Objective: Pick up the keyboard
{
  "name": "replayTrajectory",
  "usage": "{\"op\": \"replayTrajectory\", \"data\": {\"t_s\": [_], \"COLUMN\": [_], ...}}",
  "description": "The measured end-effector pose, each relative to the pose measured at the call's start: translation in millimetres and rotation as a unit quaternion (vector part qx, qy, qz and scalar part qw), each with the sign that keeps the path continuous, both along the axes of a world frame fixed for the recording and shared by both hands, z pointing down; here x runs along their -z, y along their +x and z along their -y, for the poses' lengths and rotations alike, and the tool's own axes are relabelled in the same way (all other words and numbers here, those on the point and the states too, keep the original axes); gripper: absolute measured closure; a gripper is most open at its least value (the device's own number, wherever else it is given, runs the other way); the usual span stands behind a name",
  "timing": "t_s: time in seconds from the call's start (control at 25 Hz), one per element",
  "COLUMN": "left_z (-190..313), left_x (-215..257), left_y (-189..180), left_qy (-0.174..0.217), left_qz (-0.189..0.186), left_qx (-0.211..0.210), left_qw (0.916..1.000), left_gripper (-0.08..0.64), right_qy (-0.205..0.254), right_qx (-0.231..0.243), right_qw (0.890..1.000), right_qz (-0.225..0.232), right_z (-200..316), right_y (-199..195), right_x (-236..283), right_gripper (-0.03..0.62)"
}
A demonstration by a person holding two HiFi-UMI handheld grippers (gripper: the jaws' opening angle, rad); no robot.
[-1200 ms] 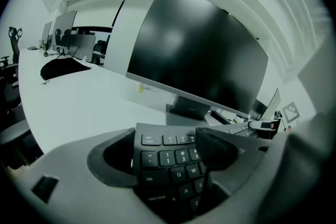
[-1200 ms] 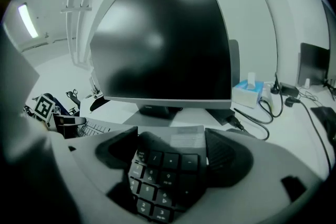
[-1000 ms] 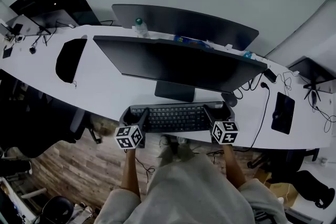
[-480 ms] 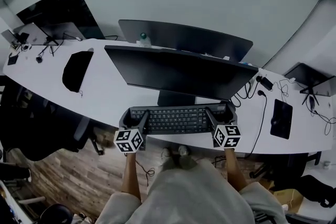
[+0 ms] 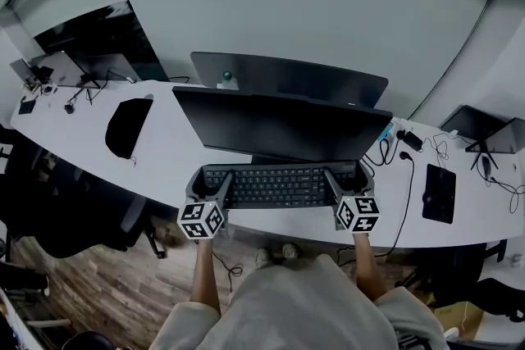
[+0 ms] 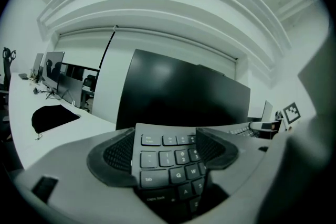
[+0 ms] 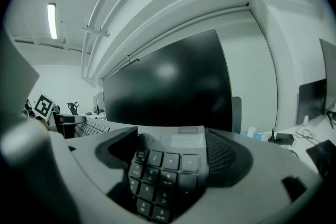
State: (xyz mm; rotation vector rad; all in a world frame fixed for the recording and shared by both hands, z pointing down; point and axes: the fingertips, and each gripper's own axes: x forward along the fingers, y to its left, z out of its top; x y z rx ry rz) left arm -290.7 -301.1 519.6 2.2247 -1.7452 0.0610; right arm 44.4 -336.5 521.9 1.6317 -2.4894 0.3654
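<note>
my left gripper (image 6: pixel 168 150) and right gripper (image 7: pixel 173 153) clamp the flat black keyboard (image 5: pixel 279 185) by its ends, dimpled pads (image 6: pixel 118 153) on matte keys, at the white desk (image 5: pixel 176 145) front edge.

A long white desk (image 5: pixel 168 147) curves before a plain pale wall (image 5: pixel 287 4); wood-plank floor (image 5: pixel 90 275) and a dark chair (image 5: pixel 57 209) lie below.
</note>
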Motion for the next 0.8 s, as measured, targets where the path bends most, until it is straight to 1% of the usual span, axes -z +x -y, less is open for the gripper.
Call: {"op": "replayTrajectory", "data": {"t_s": [0.16,0.4,0.64,0.8], "left_z": [1.0,-0.6,-1.9,-1.8], "left_x": [15.9,27.8,35.7,34.0], "left_y": [1.3,2.1,0.7,2.6], "left_qy": [0.018,0.034,0.041,0.038], "left_qz": [0.003,0.0,0.001,0.001], "left_qx": [-0.001,0.0,0.002,0.001], "left_qw": [0.9998,0.9994,0.9991,0.9993], "left_gripper": [0.224,0.224,0.224,0.224], "right_qy": [0.017,0.038,0.047,0.046], "right_qx": [-0.002,-0.001,0.0,0.0], "right_qw": [1.0,0.999,0.999,0.999], "right_qz": [0.003,0.0,0.001,0.001], "right_z": [0.2,-0.8,-1.5,-1.6], "right_y": [1.4,2.2,0.7,2.4], "right_x": [14.9,29.8,37.0,35.4], "right_gripper": [0.206,0.206,0.206,0.206]}}
